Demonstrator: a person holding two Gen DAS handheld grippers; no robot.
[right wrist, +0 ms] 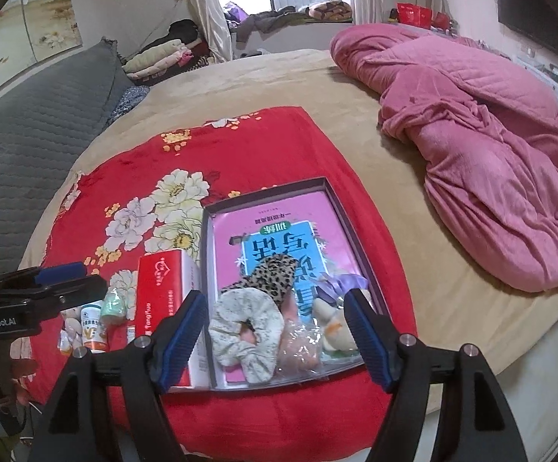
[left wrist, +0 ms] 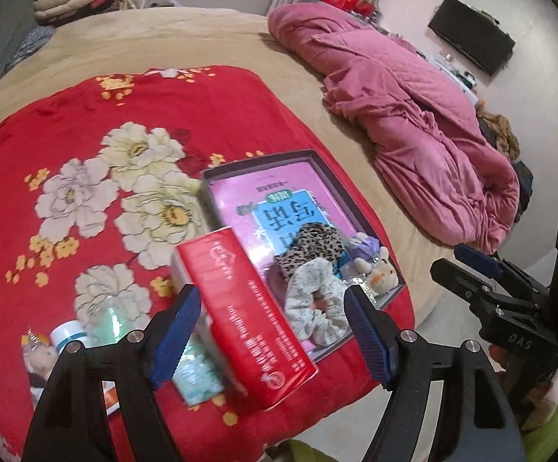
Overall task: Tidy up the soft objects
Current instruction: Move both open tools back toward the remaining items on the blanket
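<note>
Status, judged from both wrist views: sorting is well along.

Shallow box (right wrist: 267, 188) sits on the red floral blanket (right wrist: 132, 161) on the bed (right wrist: 356, 88). Already collected at its near end, on top of a pink-and-blue booklet (right wrist: 279, 227): pale scrunchie (right wrist: 246, 331), leopard-print scrunchie (right wrist: 271, 277), purple fabric piece (right wrist: 342, 283), small plush toy (left wrist: 381, 275), and something in a clear bag that can't be identified.

Outside the box, to its left: red carton (right wrist: 161, 300) standing against the box wall, a green soft-looking item (right wrist: 114, 302), a small white bottle (right wrist: 93, 333), and a small doll-like toy (left wrist: 40, 358). The green item and the doll are probably what remains to be moved; carton and bottle are rigid and likely stay out.

Left claw (left wrist: 269, 333): jaws wide apart, nothing gripped; the carton is seen between the fingers but lies below, not pinched. Right claw (right wrist: 277, 340): also spread apart and empty, held above the near end of the box.
</note>
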